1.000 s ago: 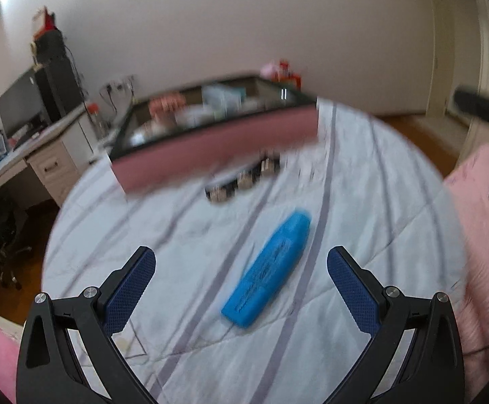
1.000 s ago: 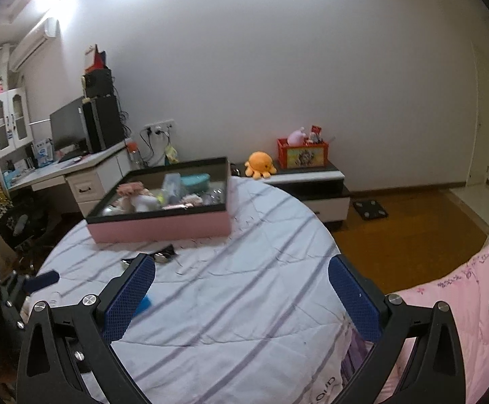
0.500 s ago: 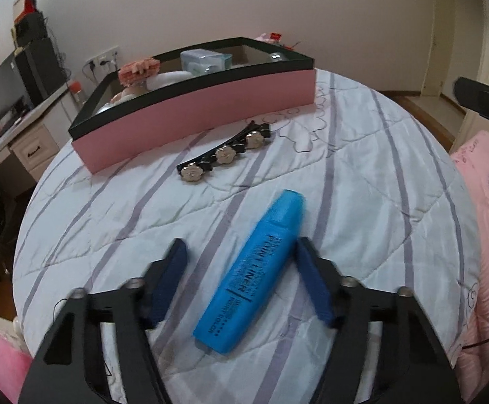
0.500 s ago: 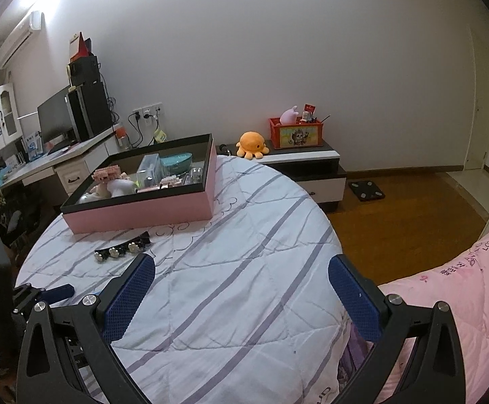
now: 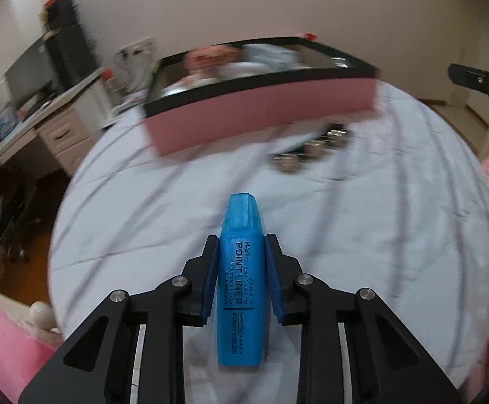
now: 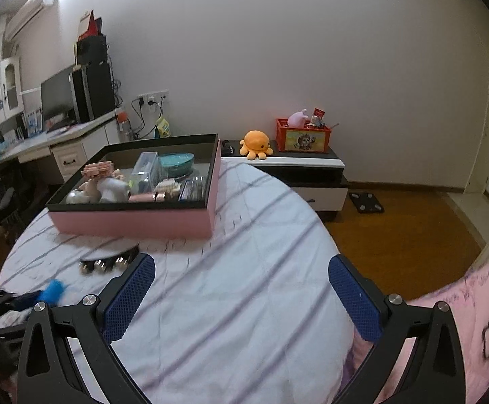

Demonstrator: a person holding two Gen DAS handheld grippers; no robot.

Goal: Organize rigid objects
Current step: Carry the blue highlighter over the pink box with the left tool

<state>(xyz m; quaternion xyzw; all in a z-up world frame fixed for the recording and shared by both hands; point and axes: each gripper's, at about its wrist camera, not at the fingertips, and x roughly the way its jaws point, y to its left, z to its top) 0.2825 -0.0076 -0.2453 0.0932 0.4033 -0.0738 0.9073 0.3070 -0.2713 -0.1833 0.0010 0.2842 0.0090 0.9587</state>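
Observation:
A blue highlighter (image 5: 241,269) lies lengthwise between the pads of my left gripper (image 5: 241,240). The jaws are closing and both pads touch its sides, just above the white striped quilt (image 5: 396,235). In the right wrist view the highlighter (image 6: 53,289) shows as a blue blur at the far left. Beyond it a black hair clip with round studs (image 5: 311,155) lies in front of the pink box (image 5: 261,111), which holds several small items. My right gripper (image 6: 241,282) hangs open over the quilt with nothing between its fingers, right of the hair clip (image 6: 109,261) and the pink box (image 6: 133,224).
A desk with a monitor (image 6: 59,97) stands at the left past the bed's edge. A low cabinet (image 6: 311,175) with an orange plush (image 6: 256,144) and a red crate (image 6: 303,136) is behind the bed. Pink bedding (image 6: 463,303) lies at the right, wooden floor (image 6: 396,229) beyond.
The left jaws have closed from wide open onto the blue highlighter, which now lines up with the fingers. Both views have drawn nearer to the pink box.

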